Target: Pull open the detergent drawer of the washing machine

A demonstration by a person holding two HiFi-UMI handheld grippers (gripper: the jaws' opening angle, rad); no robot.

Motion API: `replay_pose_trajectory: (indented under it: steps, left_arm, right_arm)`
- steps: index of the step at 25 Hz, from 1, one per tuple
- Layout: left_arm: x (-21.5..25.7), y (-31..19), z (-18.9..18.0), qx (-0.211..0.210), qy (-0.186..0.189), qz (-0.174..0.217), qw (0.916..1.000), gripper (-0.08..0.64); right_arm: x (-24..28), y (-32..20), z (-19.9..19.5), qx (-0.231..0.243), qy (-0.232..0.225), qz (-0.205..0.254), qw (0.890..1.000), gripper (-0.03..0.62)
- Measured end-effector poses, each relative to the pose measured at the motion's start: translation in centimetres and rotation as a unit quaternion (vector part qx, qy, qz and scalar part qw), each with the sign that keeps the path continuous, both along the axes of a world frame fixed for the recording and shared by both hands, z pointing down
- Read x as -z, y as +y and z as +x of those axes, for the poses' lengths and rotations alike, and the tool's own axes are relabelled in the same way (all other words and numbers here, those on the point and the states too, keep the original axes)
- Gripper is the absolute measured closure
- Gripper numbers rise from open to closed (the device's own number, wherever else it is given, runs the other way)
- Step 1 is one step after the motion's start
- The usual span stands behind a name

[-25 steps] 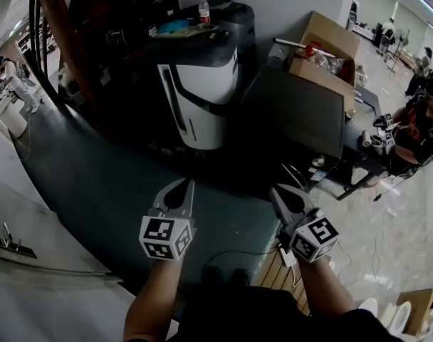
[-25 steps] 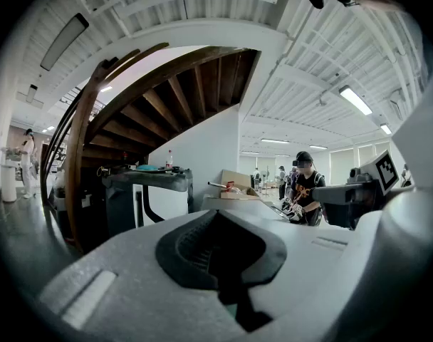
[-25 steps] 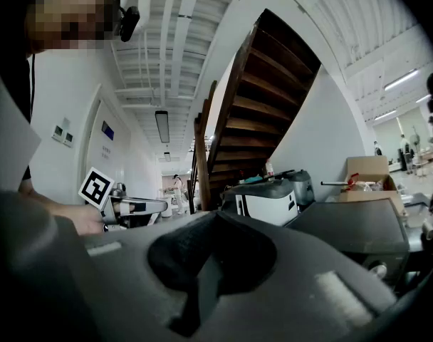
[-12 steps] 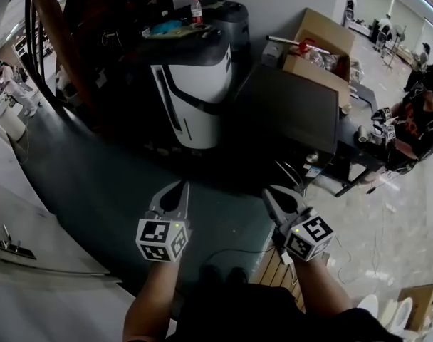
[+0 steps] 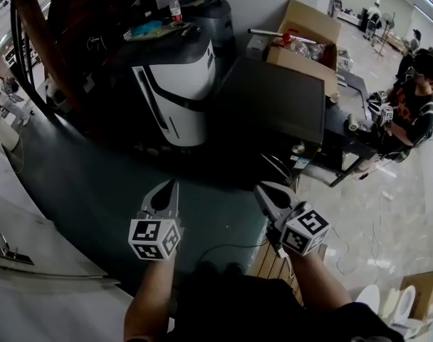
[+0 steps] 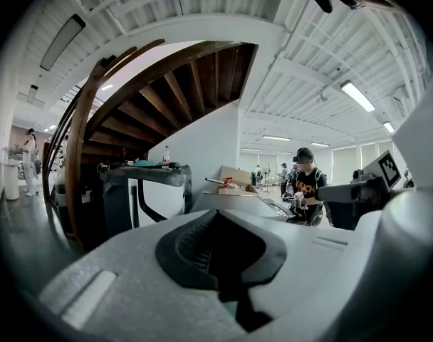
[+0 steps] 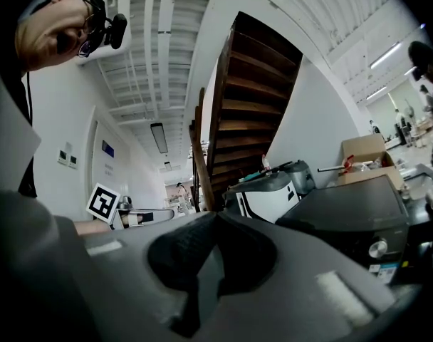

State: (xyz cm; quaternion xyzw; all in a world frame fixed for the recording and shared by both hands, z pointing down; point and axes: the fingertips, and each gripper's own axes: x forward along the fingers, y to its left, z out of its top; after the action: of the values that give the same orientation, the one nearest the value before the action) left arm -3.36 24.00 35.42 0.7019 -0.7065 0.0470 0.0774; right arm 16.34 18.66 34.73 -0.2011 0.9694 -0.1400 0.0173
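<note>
Dark floor (image 5: 81, 184), left gripper (image 5: 172, 188) seemingly empty

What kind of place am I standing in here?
Probably a big open workshop or test hall, not a home. A wooden staircase rises beside loose appliances such as the white machine. An open cardboard box sits behind them, and another person works nearby.

Bare dark teal floor (image 5: 95, 191) lies open at twelve o'clock; beyond it a white-and-black plastic appliance (image 5: 177, 91) blocks twelve, a dark grey boxy machine (image 5: 277, 112) one o'clock.
</note>
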Motion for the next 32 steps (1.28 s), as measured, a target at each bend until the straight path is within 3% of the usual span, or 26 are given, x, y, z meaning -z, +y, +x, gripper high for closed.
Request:
replay_pose_trajectory:
  steps: [7, 13, 32]
  left_arm:
    - [-1.1, -1.5, 1.1, -0.006, 0.004, -0.006, 1.0, 0.551]
    - [-2.9, -4.3, -0.9, -0.005, 0.026, -0.008, 0.9996, 0.551]
    - [-5.6, -21.0, -12.3, -0.072, 0.044, -0.026, 0.9961, 0.549]
  right_arm:
    - [-1.5, -1.5, 0.7, 0.0, 0.006, -0.02, 1.0, 0.589]
    - [-3.1, -4.5, -0.8, -0.008, 0.016, -0.03, 0.999, 0.589]
    - [-5.2, -18.5, -13.9, -0.025, 0.063, -0.059, 0.996, 0.589]
